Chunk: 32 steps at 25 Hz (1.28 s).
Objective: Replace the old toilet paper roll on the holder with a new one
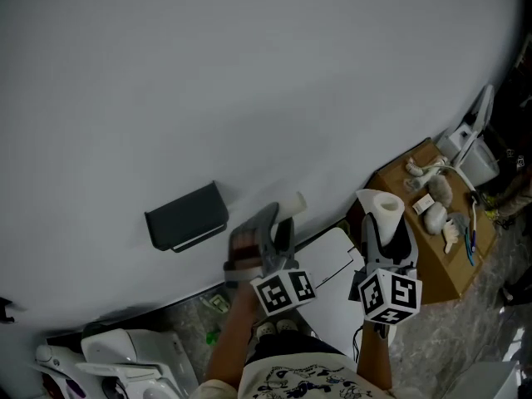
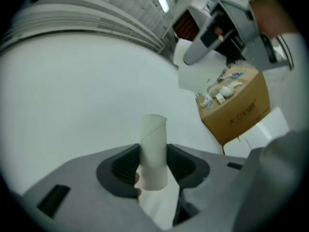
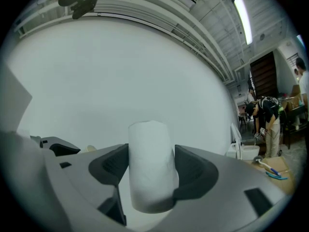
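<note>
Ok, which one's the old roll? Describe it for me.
Against the white wall, find the left gripper. The old roll is the thin, bare cardboard tube between its fingers; the right gripper holds a new roll, fat with white paper.

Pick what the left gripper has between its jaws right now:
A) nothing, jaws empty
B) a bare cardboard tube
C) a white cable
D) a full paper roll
B: the left gripper is clamped on a thin cardboard tube with no paper left on it, while the fat new roll sits in the right gripper.
</note>
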Available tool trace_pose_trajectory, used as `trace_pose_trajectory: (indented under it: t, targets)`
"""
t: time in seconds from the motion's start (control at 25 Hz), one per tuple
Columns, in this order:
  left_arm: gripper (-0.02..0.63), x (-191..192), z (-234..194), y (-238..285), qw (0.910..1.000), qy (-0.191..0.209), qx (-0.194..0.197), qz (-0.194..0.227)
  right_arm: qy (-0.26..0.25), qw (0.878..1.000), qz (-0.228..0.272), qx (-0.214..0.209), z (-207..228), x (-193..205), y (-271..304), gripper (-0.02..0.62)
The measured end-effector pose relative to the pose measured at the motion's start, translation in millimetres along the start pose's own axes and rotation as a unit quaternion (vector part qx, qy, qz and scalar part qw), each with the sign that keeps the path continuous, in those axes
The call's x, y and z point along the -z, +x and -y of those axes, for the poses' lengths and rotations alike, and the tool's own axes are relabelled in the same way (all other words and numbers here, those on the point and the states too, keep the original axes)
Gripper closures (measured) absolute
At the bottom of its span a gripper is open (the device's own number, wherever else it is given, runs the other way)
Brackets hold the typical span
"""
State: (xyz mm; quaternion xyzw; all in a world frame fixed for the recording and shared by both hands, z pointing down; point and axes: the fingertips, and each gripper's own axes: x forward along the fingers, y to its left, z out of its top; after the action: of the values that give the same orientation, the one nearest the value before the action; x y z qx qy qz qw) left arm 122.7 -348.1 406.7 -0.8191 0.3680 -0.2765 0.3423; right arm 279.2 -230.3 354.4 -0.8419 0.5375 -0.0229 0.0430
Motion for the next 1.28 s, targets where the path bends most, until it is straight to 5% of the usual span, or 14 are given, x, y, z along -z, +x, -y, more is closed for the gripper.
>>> trace_pose_trajectory:
  t: [0.16, 0.32, 0.48, 0.6, 0.76, 1.0, 1.28]
  targets:
    - [0.425, 4, -25, -24, 0.9916, -0.123, 0.009, 0.040, 0.002, 1.000, 0.005, -0.019, -18, -2, -2, 0.291]
    - [0.425, 12, -58, -52, 0.9715, -0.225, -0.004, 0.075, 0.005, 0.999, 0.007, -0.044, -41, -4, -1, 0.291]
    - [0.425, 16, -98, -85, 0.9369, -0.320, -0.028, 0.138, 0.007, 0.997, 0.005, -0.073, -68, -2, 1, 0.291]
    - [0.425, 30, -121, -109, 0.8976, -0.405, -0.039, 0.170, 0.007, 0.995, 0.005, -0.096, -87, -1, 1, 0.291]
    - [0.425, 67, -147, -139, 0.8775, -0.440, -0.083, 0.171, 0.012, 0.992, 0.002, -0.125, -114, 2, 1, 0.291]
    - [0.425, 120, -172, -179, 0.8699, -0.450, -0.159, 0.125, 0.013, 0.986, -0.005, -0.167, -153, 9, 2, 0.291]
    - [0.425, 155, -189, -201, 0.8606, -0.460, -0.190, 0.107, 0.003, 0.980, -0.014, -0.197, -194, 15, 1, 0.291]
